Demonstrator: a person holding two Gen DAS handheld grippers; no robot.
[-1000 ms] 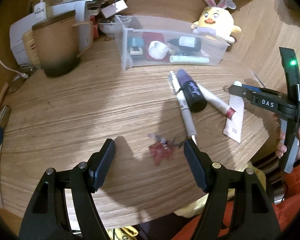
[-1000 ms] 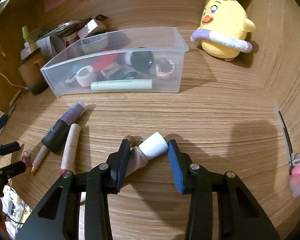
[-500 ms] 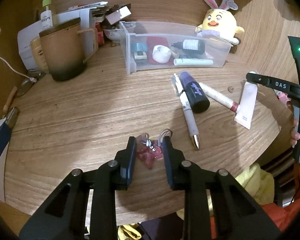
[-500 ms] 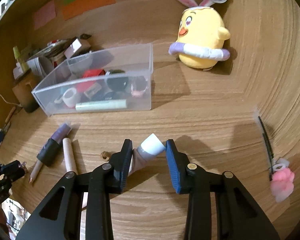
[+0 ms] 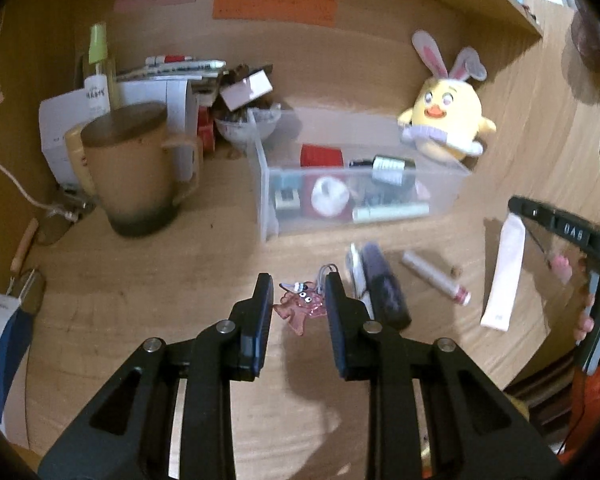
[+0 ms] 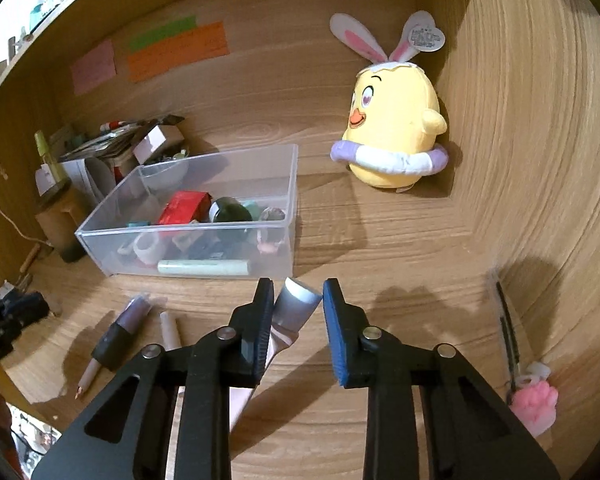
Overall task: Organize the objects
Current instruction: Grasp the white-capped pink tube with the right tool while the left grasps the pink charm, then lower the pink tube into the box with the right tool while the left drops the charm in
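Clear plastic bin (image 6: 188,240) is the drop target for both loads, and it sits ahead of both of your grippers on the table (image 6: 380,248).

Left gripper (image 5: 296,300): jaws drawn in on the small pink charm (image 5: 300,308), which hangs between the pads with its loop end pointing up and away. Frame is motion-blurred, so I can't confirm both pads bite; it looks pinched. From this gripper the bin lies ahead and a bit right, short end wall facing you, long axis running off to the right.

Right gripper (image 6: 296,300): jaws have just been closing, with the white-capped tube (image 6: 296,304) between them. It is clamped near the cap end. Cap points up and forward toward the bin, and the tube body trails down and back under the left jaw. From this gripper the bin lies ahead and left, its long front wall just beyond the cap.

Relation that matters: the right gripper is the nearer one, practically at the front wall. The tube's long axis stands roughly crosswise to the bin's long axis, so you likely want to swing it parallel before letting go, otherwise the tail may hang over the rim. The front strip inside already holds a pale green tube (image 6: 204,268) lying along the wall; aim behind it.

The left load is small, so orientation hardly matters; you just need to clear the near end wall.

Purple marker (image 6: 120,332) and the pinkish stick (image 6: 170,330) lie on the table left of the right gripper, not yet binned.
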